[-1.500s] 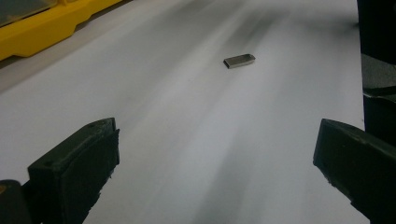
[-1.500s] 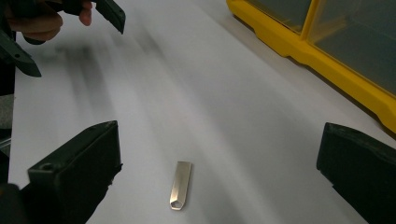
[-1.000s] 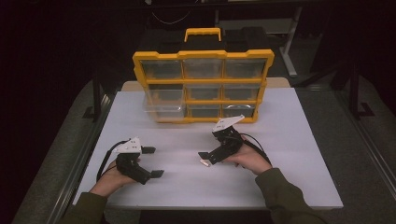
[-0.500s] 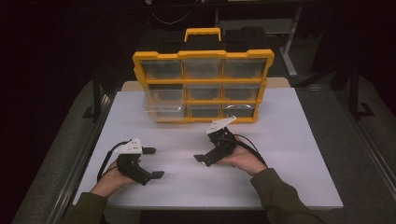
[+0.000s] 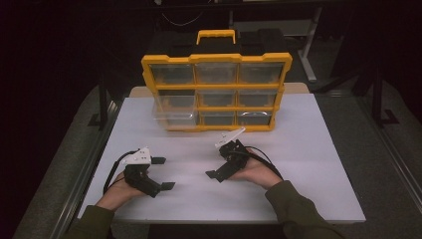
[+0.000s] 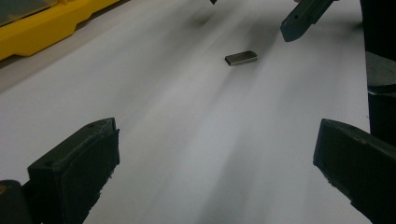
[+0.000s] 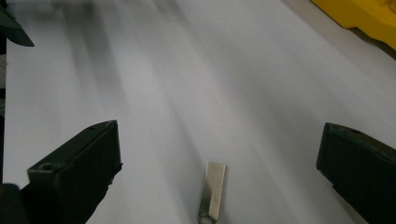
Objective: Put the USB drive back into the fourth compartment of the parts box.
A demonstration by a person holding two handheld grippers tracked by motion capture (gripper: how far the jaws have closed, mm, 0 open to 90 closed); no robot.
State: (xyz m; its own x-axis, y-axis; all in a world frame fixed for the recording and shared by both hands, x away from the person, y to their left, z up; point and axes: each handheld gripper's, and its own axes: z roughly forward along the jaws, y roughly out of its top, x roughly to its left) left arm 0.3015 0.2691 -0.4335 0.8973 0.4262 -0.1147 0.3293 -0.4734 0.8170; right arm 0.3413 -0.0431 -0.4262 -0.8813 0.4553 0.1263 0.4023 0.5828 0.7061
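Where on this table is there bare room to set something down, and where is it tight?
Free: the white table right of the right claw, and its left edge beside the left claw. Crowded: the back, taken by the yellow organizer with its drawer pulled out, and between the claws, where a small metal piece lies.

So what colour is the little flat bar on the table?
Silvery grey metal bar, clearest in the right gripper view.
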